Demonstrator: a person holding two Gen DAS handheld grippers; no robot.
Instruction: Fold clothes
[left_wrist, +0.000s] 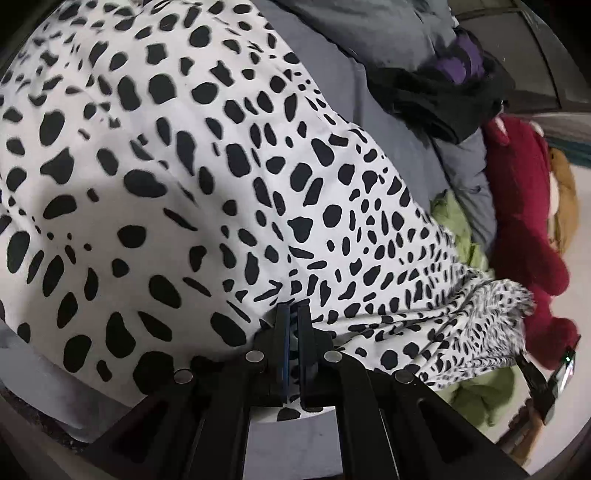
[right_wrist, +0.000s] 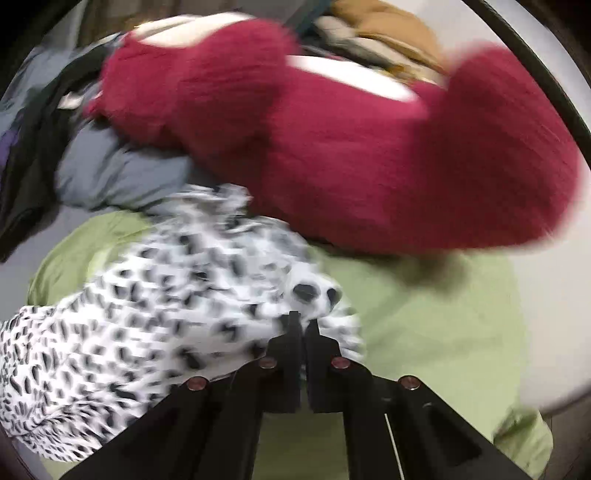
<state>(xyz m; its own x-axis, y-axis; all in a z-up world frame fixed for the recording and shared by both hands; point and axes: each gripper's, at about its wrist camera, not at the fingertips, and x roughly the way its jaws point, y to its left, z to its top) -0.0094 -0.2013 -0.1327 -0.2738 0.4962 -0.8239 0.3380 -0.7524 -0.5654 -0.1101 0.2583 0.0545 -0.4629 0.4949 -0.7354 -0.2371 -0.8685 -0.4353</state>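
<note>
At the near edge of the grey bed (left_wrist: 332, 92), the left gripper (left_wrist: 294, 314) and right gripper (right_wrist: 303, 325) each pinch the spotted garment (left_wrist: 184, 166), apparently spreading it flat for folding.

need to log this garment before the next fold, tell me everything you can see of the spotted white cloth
The spotted cloth is white, thin-looking fabric with irregular black blotches, large across the middle and finer toward one bunched end. It lies spread and softly rumpled over grey bedding, that end draped on a green garment beside a red plush toy. The left tongs are shut on one edge; the right tongs are pinched shut on the gathered end.
</note>
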